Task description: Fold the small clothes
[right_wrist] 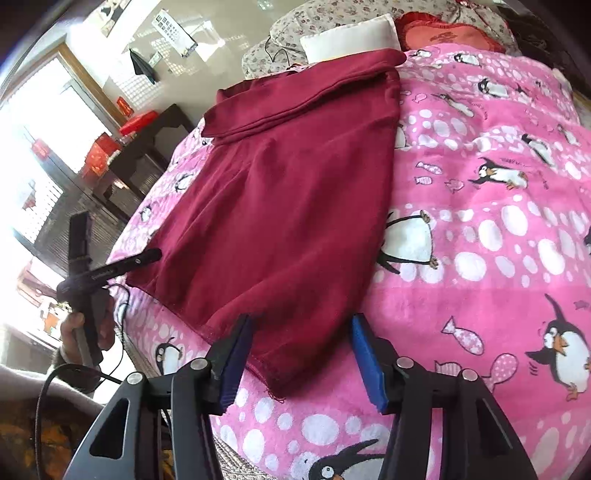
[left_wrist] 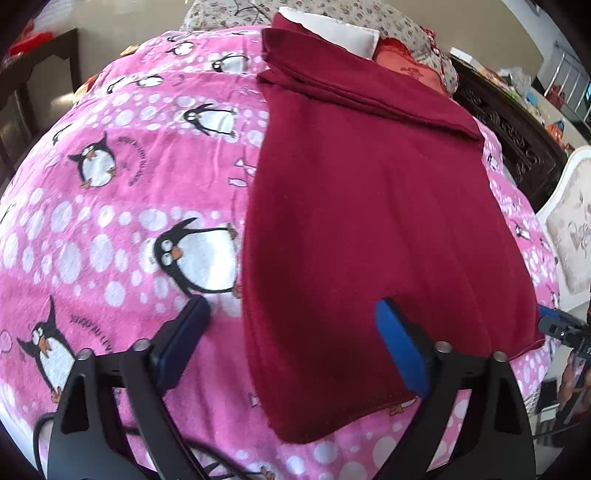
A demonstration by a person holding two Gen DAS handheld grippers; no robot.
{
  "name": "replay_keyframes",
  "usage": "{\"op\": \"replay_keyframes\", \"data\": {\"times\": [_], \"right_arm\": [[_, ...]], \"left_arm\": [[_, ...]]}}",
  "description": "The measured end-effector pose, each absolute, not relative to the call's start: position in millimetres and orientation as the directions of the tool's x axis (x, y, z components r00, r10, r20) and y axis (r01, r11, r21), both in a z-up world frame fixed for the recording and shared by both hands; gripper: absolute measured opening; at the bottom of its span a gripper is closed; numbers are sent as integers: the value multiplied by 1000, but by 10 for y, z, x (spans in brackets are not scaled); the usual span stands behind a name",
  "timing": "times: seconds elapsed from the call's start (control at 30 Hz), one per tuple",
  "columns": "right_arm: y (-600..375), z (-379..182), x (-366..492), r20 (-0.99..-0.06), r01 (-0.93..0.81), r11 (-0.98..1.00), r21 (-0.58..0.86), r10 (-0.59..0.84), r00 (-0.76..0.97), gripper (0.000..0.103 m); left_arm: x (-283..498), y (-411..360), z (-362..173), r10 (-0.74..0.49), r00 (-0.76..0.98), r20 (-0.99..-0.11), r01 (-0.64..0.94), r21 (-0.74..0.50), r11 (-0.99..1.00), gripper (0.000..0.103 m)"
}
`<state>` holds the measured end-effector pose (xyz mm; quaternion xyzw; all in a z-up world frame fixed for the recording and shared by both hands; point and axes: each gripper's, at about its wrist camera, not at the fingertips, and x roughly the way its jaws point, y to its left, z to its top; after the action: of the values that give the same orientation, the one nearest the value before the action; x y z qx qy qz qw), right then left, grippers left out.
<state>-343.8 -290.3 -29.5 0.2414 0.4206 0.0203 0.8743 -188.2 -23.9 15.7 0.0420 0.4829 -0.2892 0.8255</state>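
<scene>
Both grippers, left gripper (left_wrist: pixel 291 339) and right gripper (right_wrist: pixel 301 354), gape apart above the maroon garment's (left_wrist: pixel 369 221) hem.

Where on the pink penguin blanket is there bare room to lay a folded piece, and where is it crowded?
Free: the wide stretch of pink penguin-print blanket beside the dark red garment, opposite the left gripper, and a narrower strip on its other long side. Crowded: the far end, where a white pillow and red cushion border the garment's folded part.
</scene>
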Motion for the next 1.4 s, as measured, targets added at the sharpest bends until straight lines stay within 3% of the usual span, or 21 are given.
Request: {"op": "replay_keyframes", "data": {"times": [0.23, 0.53, 0.77, 0.9, 0.97, 1.03, 1.07, 1.13, 1.2, 1.3, 1.4], "right_arm": [[-3006, -331, -3508, -676, 141, 834, 534, 321, 663, 54], [-3015, -422, -3441, -602, 92, 778, 622, 400, 691, 54], [-2946, -422, -3389, -590, 80, 779, 622, 400, 701, 54], [-2880, -374, -3394, -583, 55, 800, 597, 386, 715, 43], [-2856, -368, -3365, -573, 43, 796, 604, 397, 717, 37], [-2821, -350, -3312, -573, 29, 802, 597, 401, 715, 29], [-2820, -333, -3299, -567, 21, 800, 599, 406, 717, 26], [-2822, -244, -3234, -549, -3, 801, 599, 413, 726, 16], [-2840, -99, -3163, -530, -34, 809, 587, 416, 739, 15], [-2911, 258, -3028, -497, -71, 842, 534, 381, 780, 14], [-3096, 640, -2832, -431, -76, 860, 505, 328, 841, 14]], "left_arm": [[-1970, -446, 97, -343, 411, -844, 567, -58, 822, 102], [-1849, -348, 132, -402, 365, -840, 524, -172, 834, 102], [-1893, -357, 153, -400, 394, -828, 497, -174, 850, 102], [-1917, -400, 155, -388, 412, -825, 511, -144, 848, 96], [-1933, -424, 158, -381, 424, -822, 520, -124, 845, 88], [-1945, -455, 190, -393, 417, -819, 540, -125, 833, 64], [-1935, -469, 201, -403, 406, -820, 549, -134, 825, 57], [-1914, -494, 251, -413, 393, -822, 572, -133, 809, 32], [-1861, -507, 328, -424, 381, -822, 593, -135, 794, 18], [-1646, -448, 533, -528, 304, -793, 605, -268, 750, 15], [-1390, -432, 838, -568, 340, -750, 596, -295, 747, 14]]}}
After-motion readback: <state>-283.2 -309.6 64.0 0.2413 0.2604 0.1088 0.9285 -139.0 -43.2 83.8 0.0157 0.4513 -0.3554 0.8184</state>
